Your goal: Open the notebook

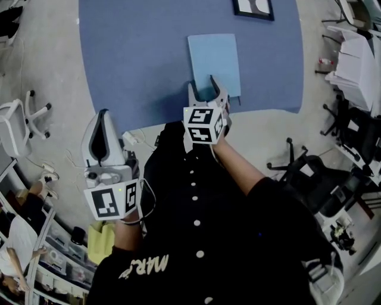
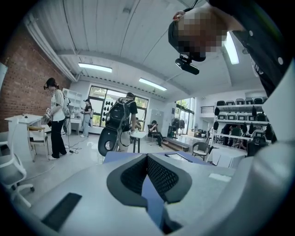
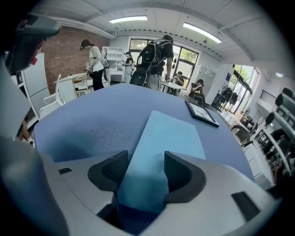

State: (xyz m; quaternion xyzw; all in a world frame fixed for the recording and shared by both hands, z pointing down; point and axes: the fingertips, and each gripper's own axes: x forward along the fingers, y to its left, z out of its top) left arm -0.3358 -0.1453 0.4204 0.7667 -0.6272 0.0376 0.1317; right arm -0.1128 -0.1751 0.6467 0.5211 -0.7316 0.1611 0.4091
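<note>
A closed light-blue notebook (image 1: pixel 214 59) lies on the blue table (image 1: pixel 137 53), its near short edge towards me. My right gripper (image 1: pixel 204 89) hangs tilted down over that near edge, open. In the right gripper view the notebook (image 3: pixel 170 133) shows between the two dark pads (image 3: pixel 113 170), which stand apart from it. My left gripper (image 1: pixel 103 114) is off the table's near-left corner, over the floor. Its jaws meet at the tips with nothing between them, as the left gripper view (image 2: pixel 147 157) shows.
A dark-framed picture (image 1: pixel 253 7) lies at the table's far edge, beyond the notebook. Black office chairs (image 1: pixel 309 173) stand to the right, a white chair (image 1: pixel 18 122) to the left. Several people stand across the room (image 2: pixel 55 117).
</note>
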